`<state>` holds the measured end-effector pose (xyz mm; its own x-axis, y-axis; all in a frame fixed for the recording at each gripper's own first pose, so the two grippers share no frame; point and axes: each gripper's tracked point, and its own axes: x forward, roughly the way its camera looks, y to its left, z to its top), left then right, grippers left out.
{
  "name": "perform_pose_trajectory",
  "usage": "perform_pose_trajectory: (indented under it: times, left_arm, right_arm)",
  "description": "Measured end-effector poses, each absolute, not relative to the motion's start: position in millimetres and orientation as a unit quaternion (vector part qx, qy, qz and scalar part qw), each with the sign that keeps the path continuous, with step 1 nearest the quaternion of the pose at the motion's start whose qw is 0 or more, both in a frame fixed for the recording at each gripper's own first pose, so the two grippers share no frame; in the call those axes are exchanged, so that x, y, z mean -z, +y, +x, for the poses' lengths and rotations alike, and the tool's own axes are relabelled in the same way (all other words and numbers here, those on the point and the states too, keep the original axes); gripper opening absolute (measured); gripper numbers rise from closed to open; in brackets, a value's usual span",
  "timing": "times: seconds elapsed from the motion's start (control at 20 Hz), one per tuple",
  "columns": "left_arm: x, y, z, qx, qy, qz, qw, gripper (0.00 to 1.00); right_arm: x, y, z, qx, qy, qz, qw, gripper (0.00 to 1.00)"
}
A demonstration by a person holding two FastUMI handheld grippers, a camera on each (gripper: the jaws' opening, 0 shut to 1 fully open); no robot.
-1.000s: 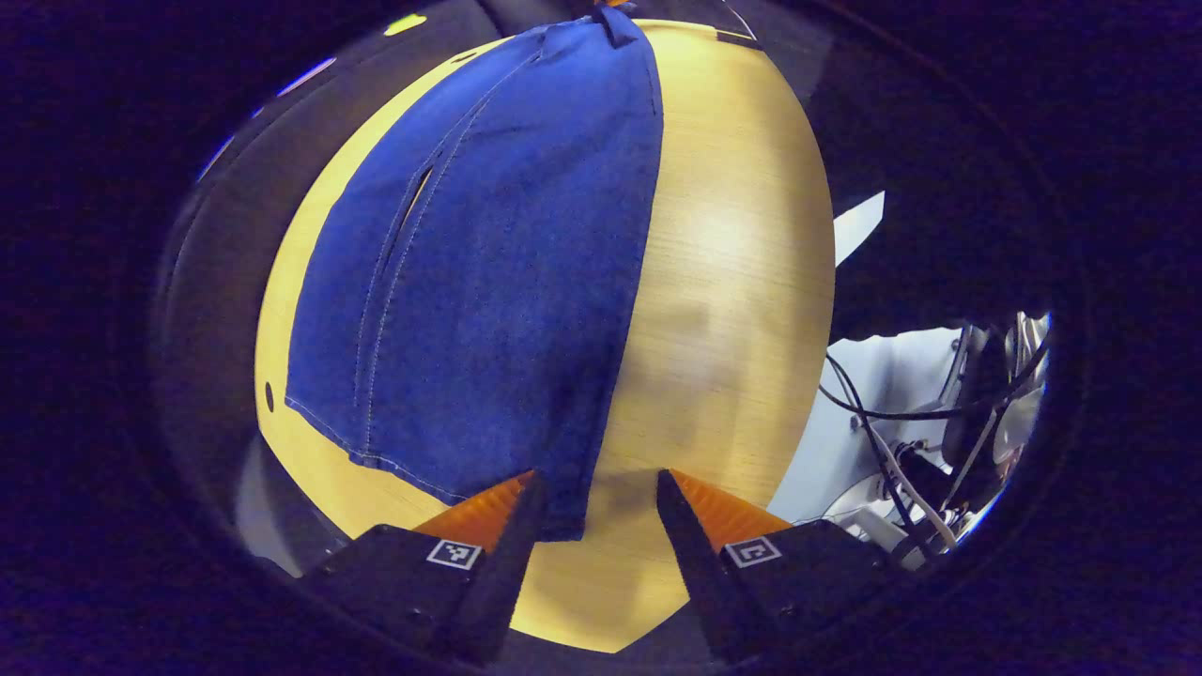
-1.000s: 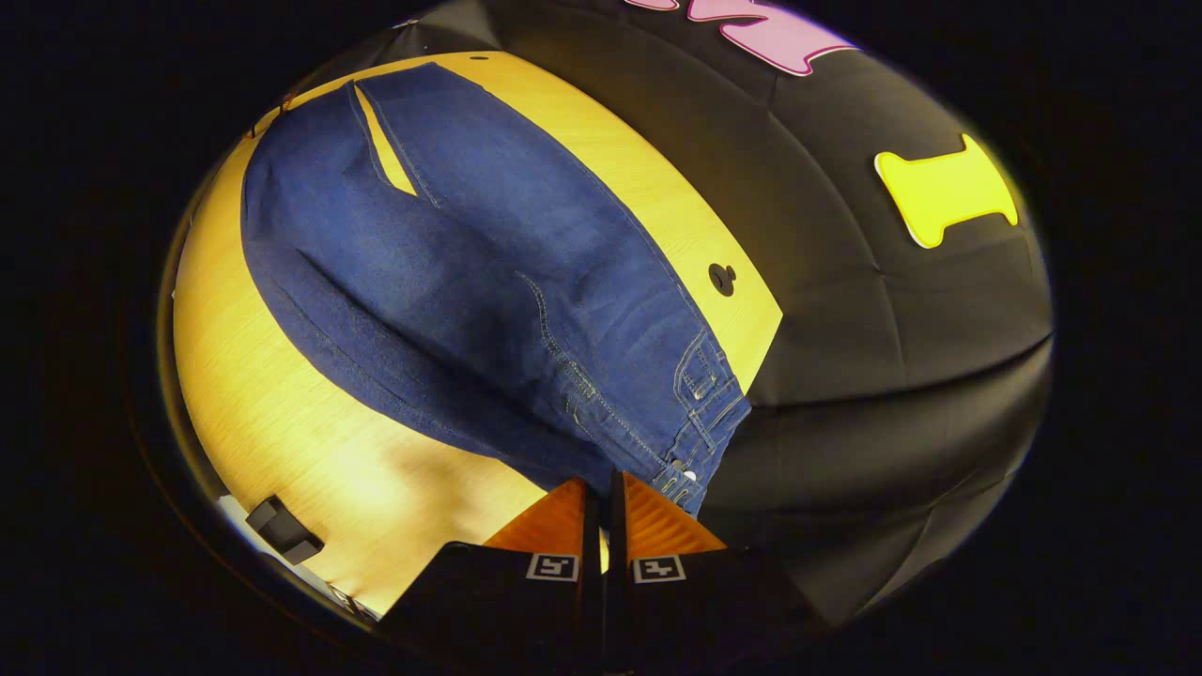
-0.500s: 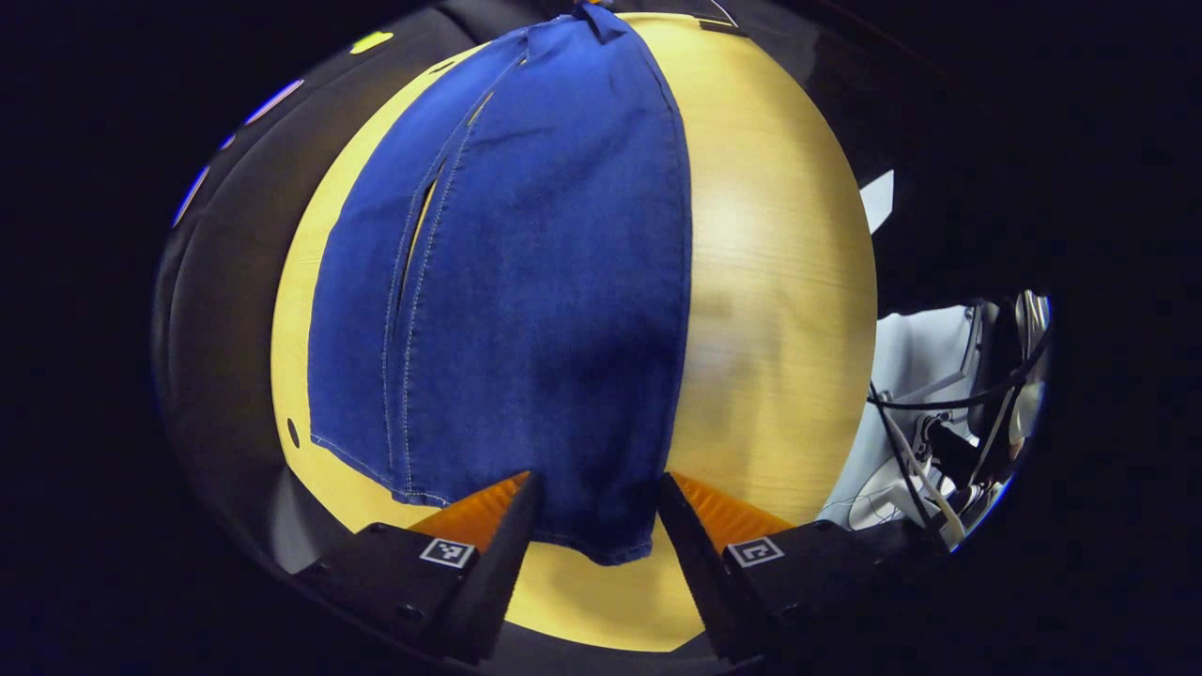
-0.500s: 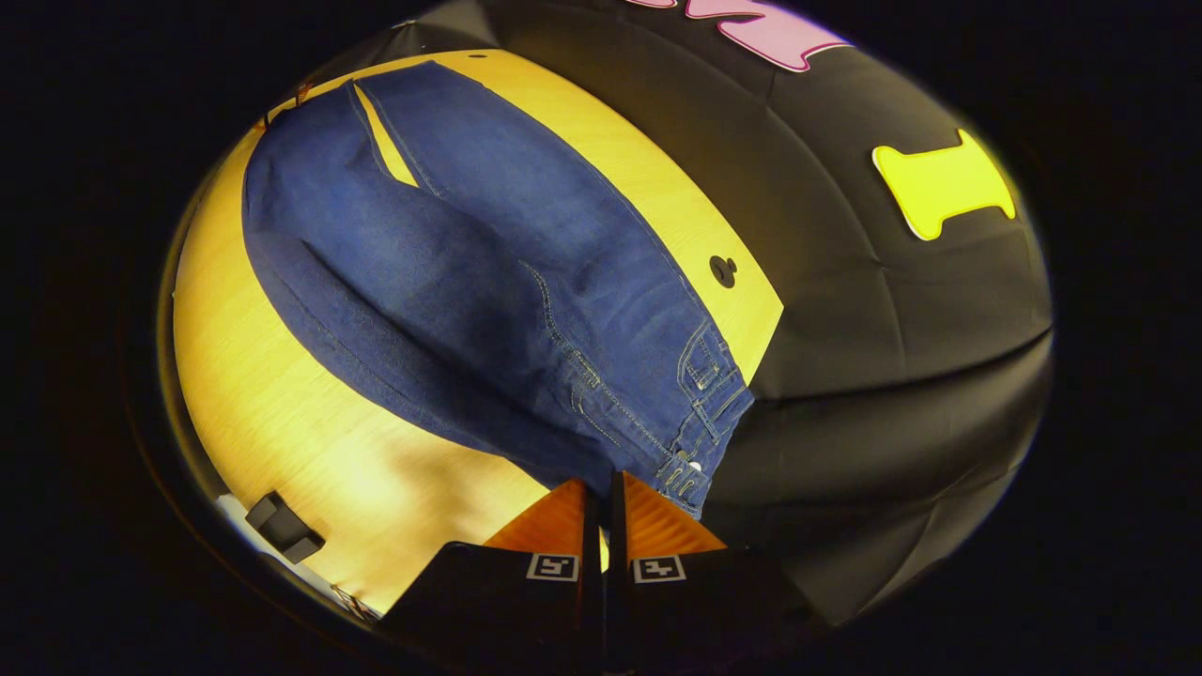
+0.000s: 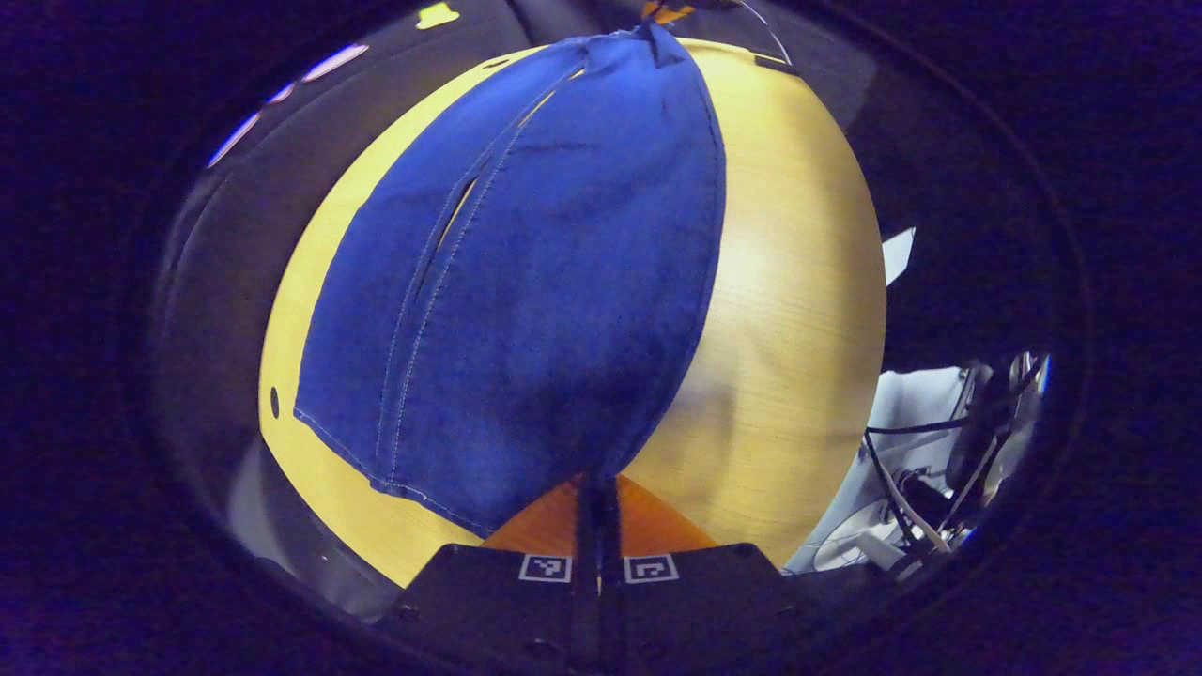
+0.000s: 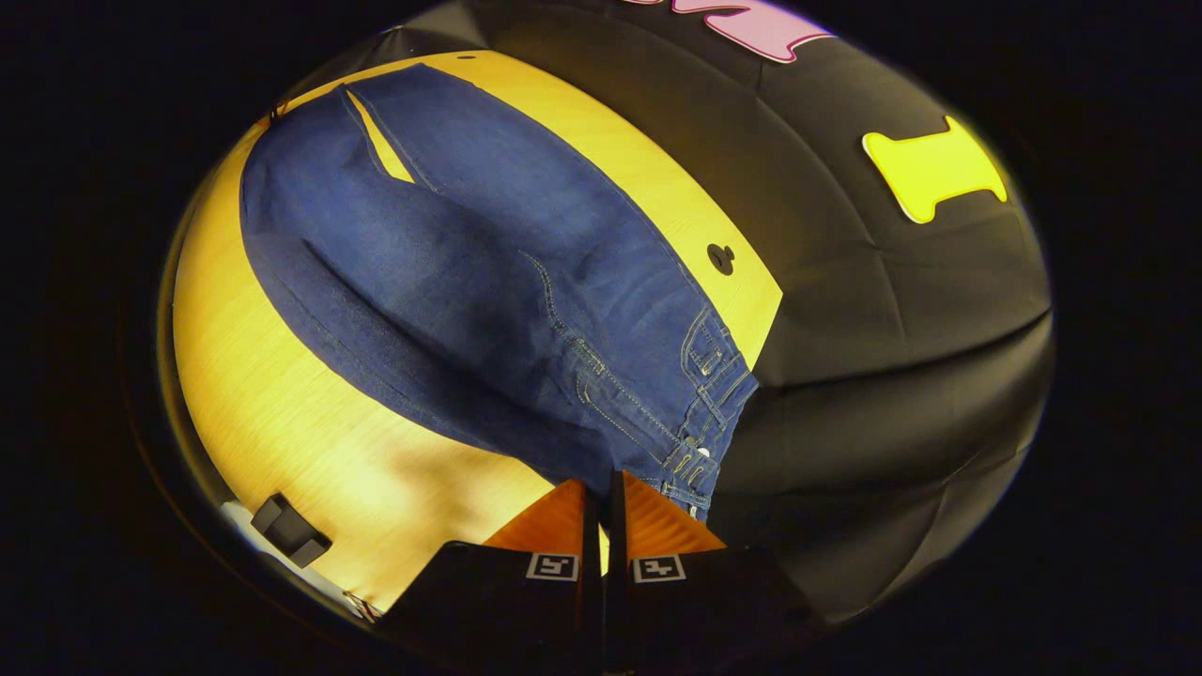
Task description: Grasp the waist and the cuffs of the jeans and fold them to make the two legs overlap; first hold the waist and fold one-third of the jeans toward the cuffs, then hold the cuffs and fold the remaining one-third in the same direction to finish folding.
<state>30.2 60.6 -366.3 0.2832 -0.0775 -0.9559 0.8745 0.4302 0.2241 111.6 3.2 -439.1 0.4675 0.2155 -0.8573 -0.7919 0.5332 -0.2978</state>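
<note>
Left gripper view: the left gripper (image 5: 598,488) sits at the bottom edge with its two fingers brought together and clamped on the cuff end of the jeans (image 5: 535,300). The denim runs away from the fingers across the wooden table (image 5: 798,310) toward the far end, where the cloth narrows to a point. A slit between the two legs shows as a thin pale line along the seam, and white stitching marks the hem at the near left. Each finger carries a small square black-and-white marker; no readable writing appears on them or on the cloth. A small dark hole (image 5: 274,402) lies in the tabletop near the left edge. Beyond the table's right edge hang dark and white cables (image 5: 916,469) against a pale surface.

Right gripper view: the right gripper (image 6: 603,493) has its fingers closed on the waist edge of the jeans (image 6: 470,272), just beside the waistband with its belt loops, rivets and a pale button. The garment lies on the wooden table (image 6: 282,413), its legs stretching toward the far upper left with a wedge of tabletop showing between them. A round dark hole (image 6: 721,256) sits in the table near the waistband. A small black block (image 6: 289,529) rests at the table's near left edge. No brand tag can be read.
</note>
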Motion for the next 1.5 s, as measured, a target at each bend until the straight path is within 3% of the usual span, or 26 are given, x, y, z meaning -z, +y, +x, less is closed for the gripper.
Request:
perform_pose_trajectory:
  times: [0.2,0.3,0.4,0.55,0.75,1.1,1.35,1.4,1.45,1.5]
  left_arm:
    - [329.2,55.2,55.6,0.307,0.488,0.307,0.757,0.09]
    - [308.5,55.7,74.0,0.278,0.487,0.274,0.781,0.06]
    - [294.2,54.9,86.3,0.262,0.493,0.25,0.791,0.06]
    - [274.3,51.2,112.1,0.239,0.489,0.236,0.805,0.1]
    - [258.2,63.6,175.0,0.178,0.481,0.206,0.833,0.06]
    - [313.9,71.4,263.0,0.106,0.518,0.217,0.821,0.06]
    - [324.4,56.8,270.4,0.067,0.516,0.247,0.817,0.07]
    - [317.8,62.3,272.5,0.049,0.507,0.254,0.822,0.3]
    - [313.8,58.6,272.7,0.048,0.498,0.248,0.83,0.53]
    - [303.5,55.5,276.4,0.041,0.482,0.249,0.839,0.77]
  right_arm:
    - [426.5,2.8,126.5,-0.299,0.398,-0.324,0.805,0.06]
    - [422.5,3.4,138.1,-0.289,0.397,-0.316,0.812,0.06]
    - [411.4,7.1,155.2,-0.281,0.386,-0.313,0.821,0.02]
    - [389.1,15.9,187.0,-0.258,0.37,-0.284,0.846,0.06]
    - [379.2,28.2,243.1,-0.228,0.356,-0.257,0.869,0.06]
    - [463.4,68.4,312.8,-0.185,0.429,-0.224,0.855,0.06]
    - [520.3,80.9,318.5,-0.172,0.475,-0.199,0.84,0.1]
    - [519.0,80.4,319.4,-0.171,0.475,-0.188,0.843,0.18]
    - [514.2,75.2,320.9,-0.165,0.475,-0.178,0.846,0.19]
    - [505.4,71.7,322.0,-0.163,0.472,-0.155,0.853,0.39]
